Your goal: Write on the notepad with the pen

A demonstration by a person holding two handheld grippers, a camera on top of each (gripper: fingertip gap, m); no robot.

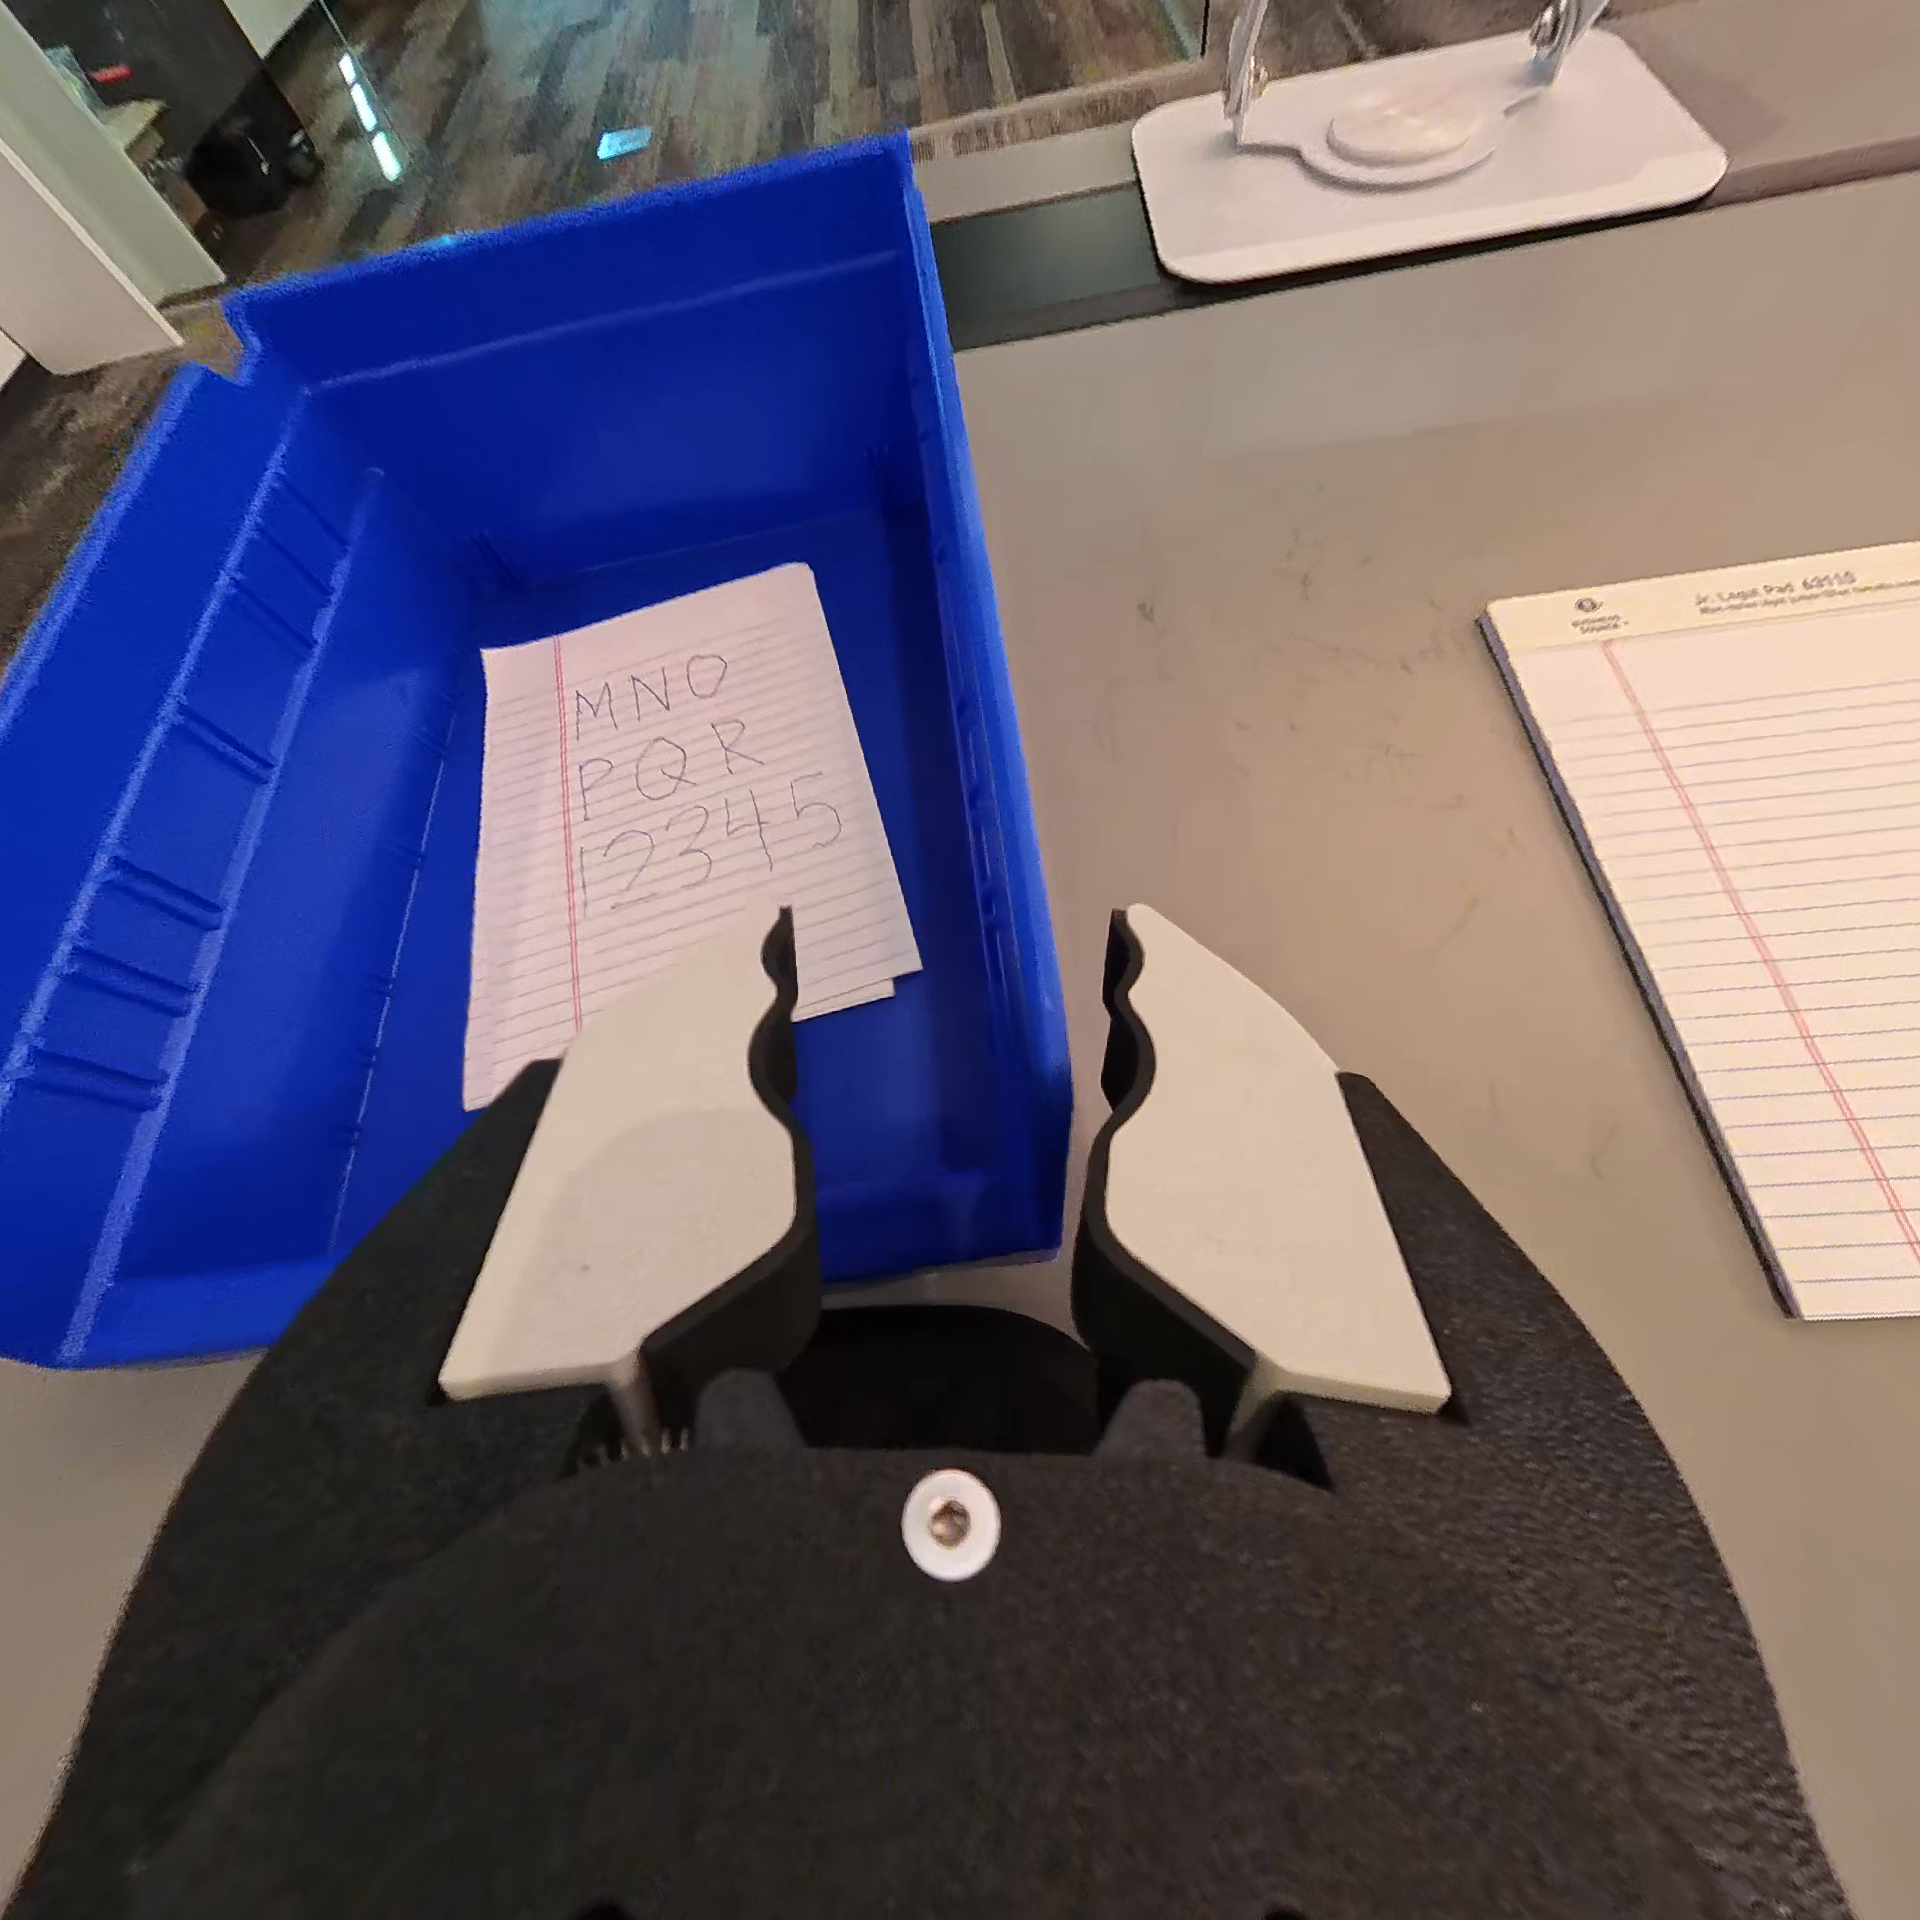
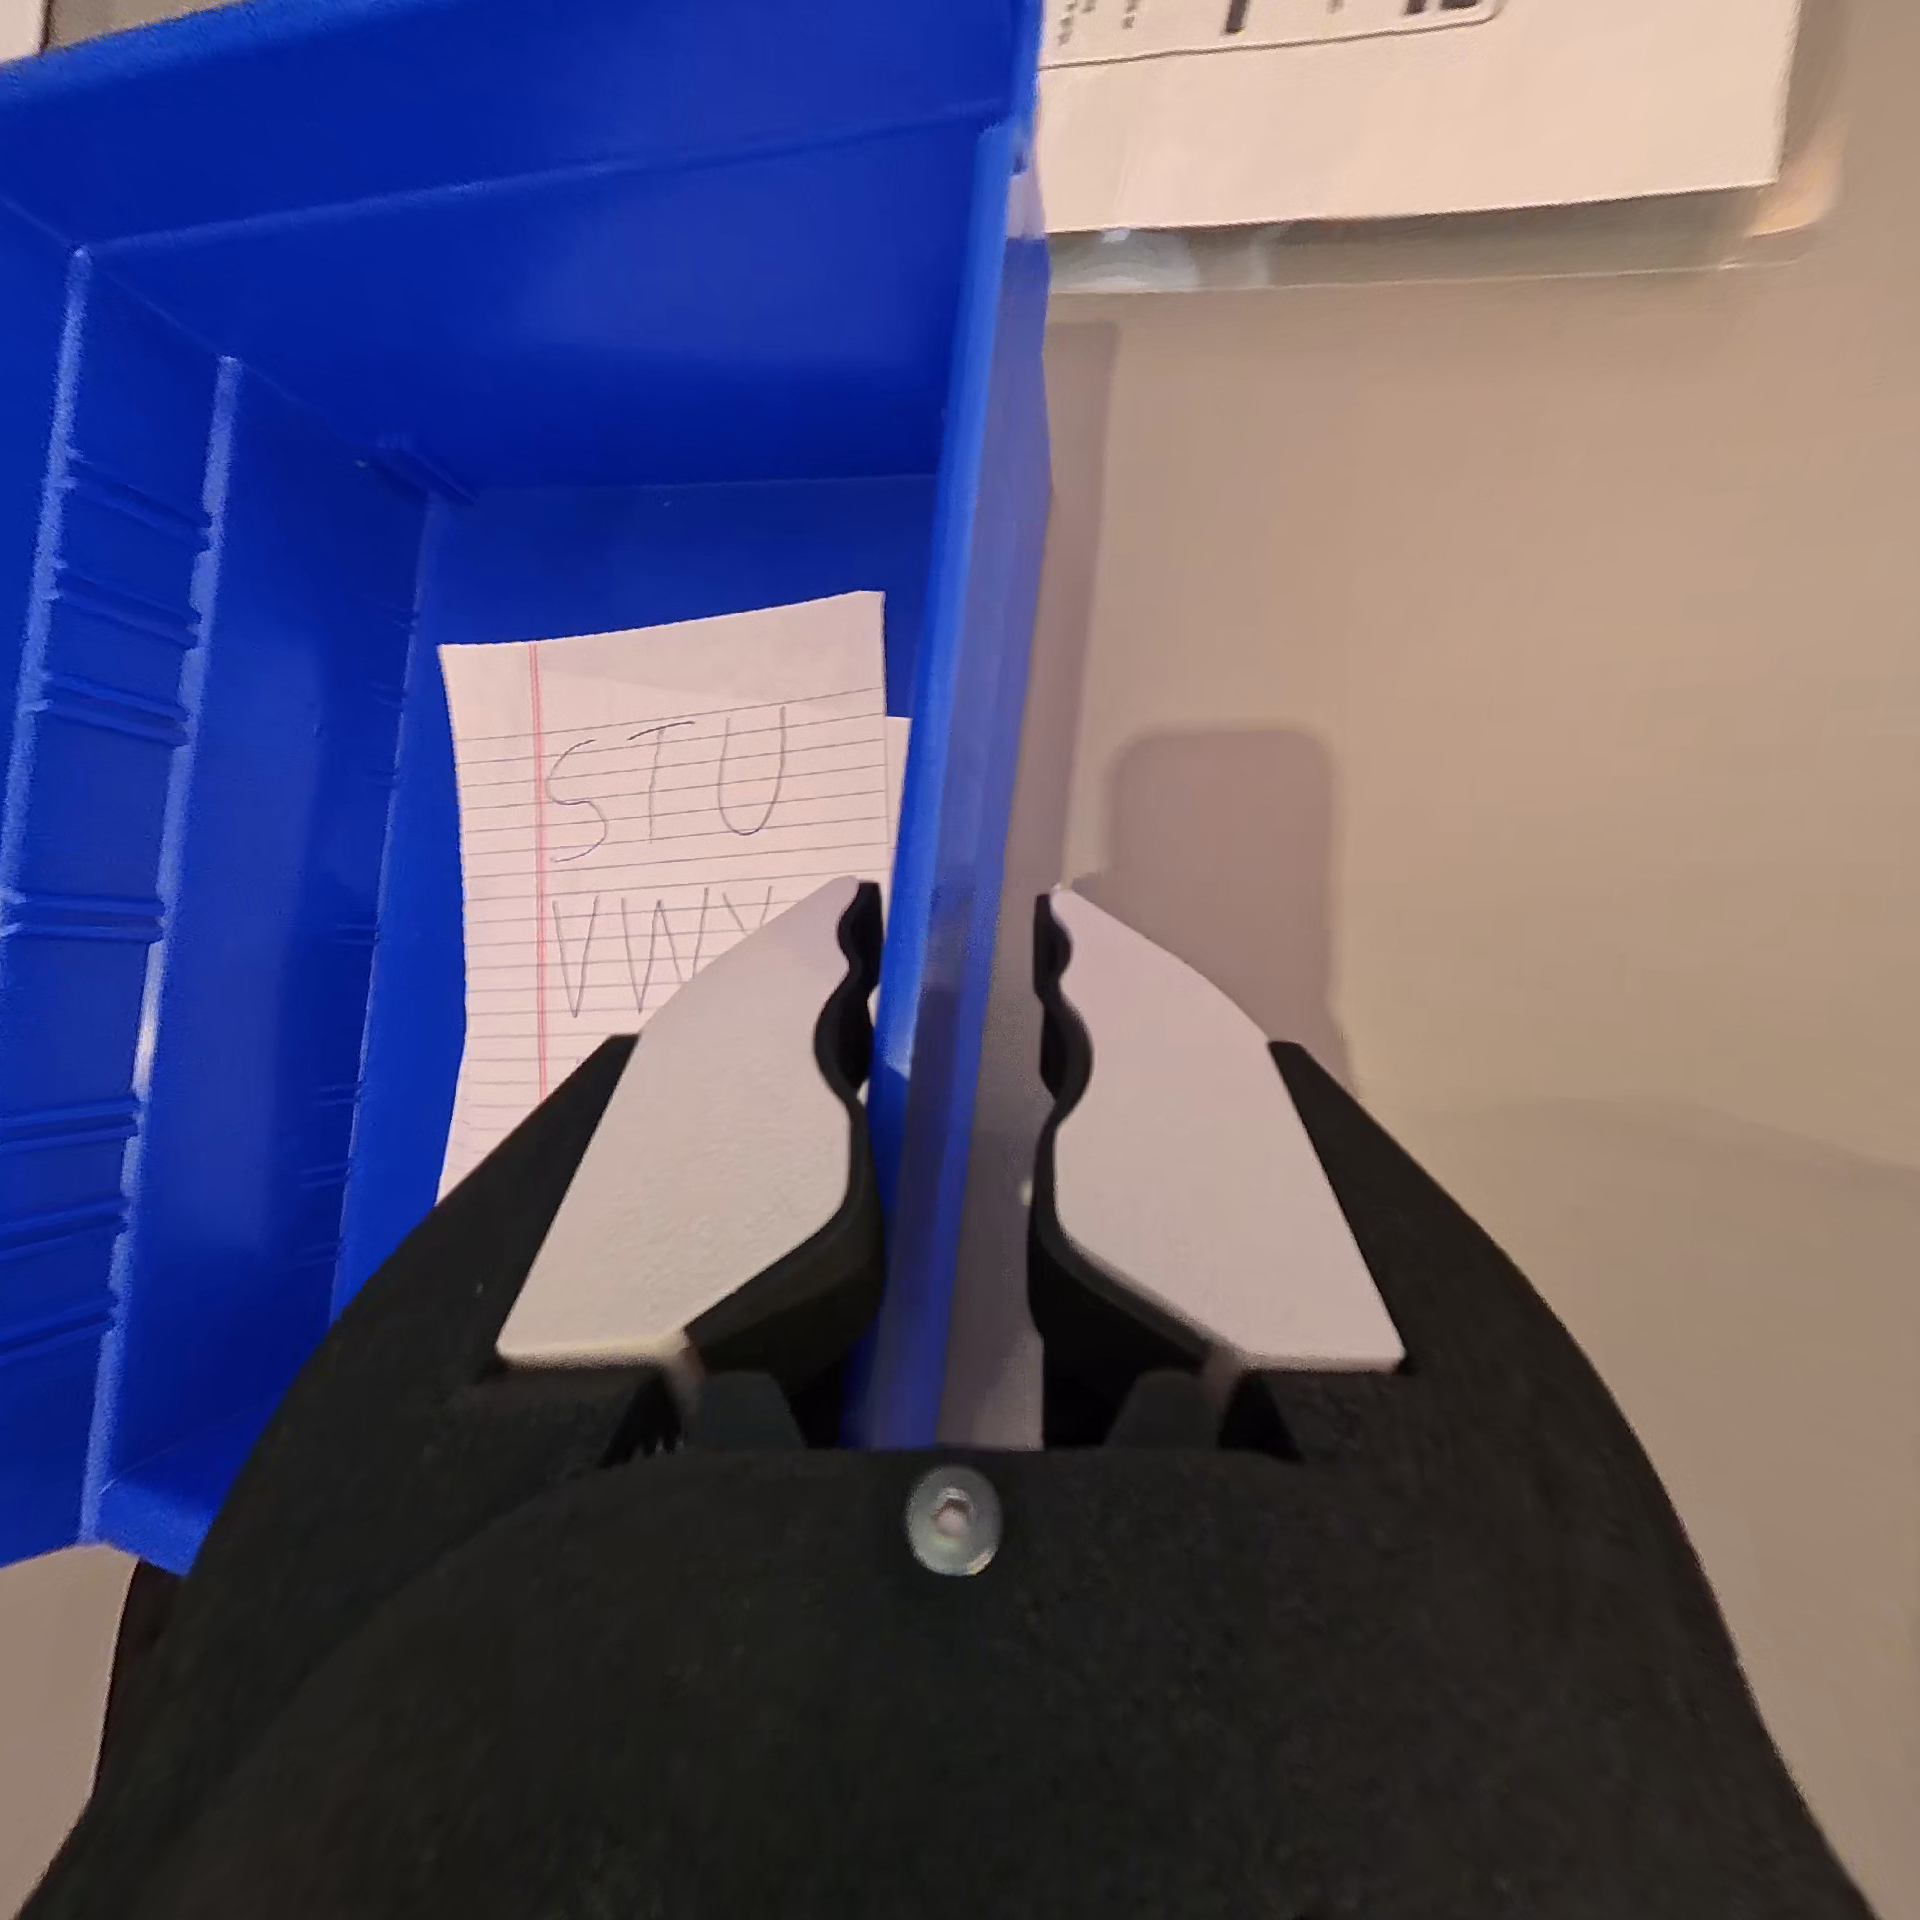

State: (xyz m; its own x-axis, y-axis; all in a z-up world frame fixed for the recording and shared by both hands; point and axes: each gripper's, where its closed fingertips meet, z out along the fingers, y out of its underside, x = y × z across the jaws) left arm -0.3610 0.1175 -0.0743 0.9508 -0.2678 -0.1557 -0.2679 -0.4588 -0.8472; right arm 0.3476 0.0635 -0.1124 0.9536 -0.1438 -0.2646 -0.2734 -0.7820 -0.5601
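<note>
Two grippers: left gripper (image 1: 945,920) agape, notepad (image 1: 1756,914) only there; right gripper (image 2: 956,894) astride blue bin (image 2: 260,343) wall, unclamped.

I am looking at what is probably an office. A smooth grey worktop (image 1: 1299,623) is carrying a lined notepad (image 1: 1756,914) and a blue plastic bin (image 1: 208,831) holding handwritten lined sheets (image 1: 686,821). A white monitor-stand base (image 1: 1423,177) is sitting at the far edge, and patterned carpet flooring (image 1: 623,94) is showing beyond, slightly blurred.
</note>
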